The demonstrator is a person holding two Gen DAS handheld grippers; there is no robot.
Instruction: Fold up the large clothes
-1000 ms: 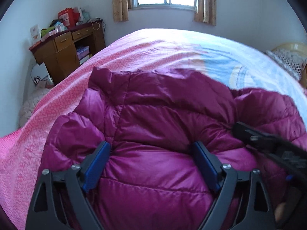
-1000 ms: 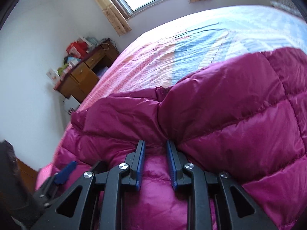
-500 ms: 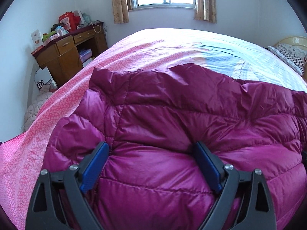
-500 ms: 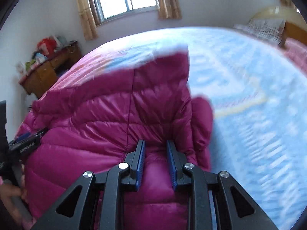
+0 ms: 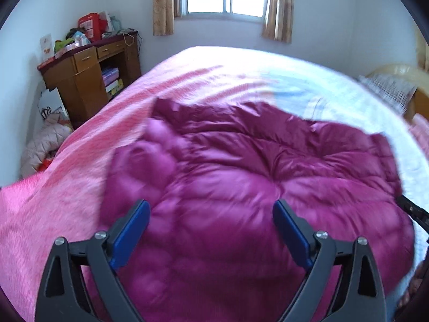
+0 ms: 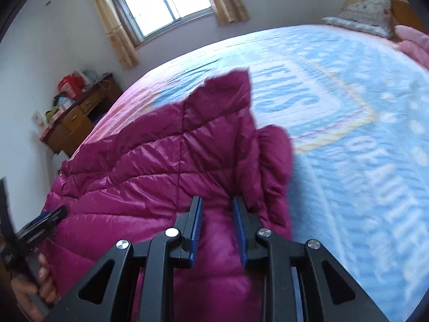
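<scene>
1. Pinching a puffy fold of the glossy, quilted magenta down jacket, the right gripper has its blue pads narrowed on the fabric.
2. Spread wide, the left gripper holds nothing; the jacket bulges between and beyond its jaws.
3. Beneath lies a pink-and-blue bedspread.

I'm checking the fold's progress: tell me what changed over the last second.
The right gripper, fingers clamped on the magenta down jacket, swung its side rightward, spreading the jacket across the bedspread. The left gripper drew back slightly. Unchanged: left fingers wide open, right grip unbroken.
</scene>
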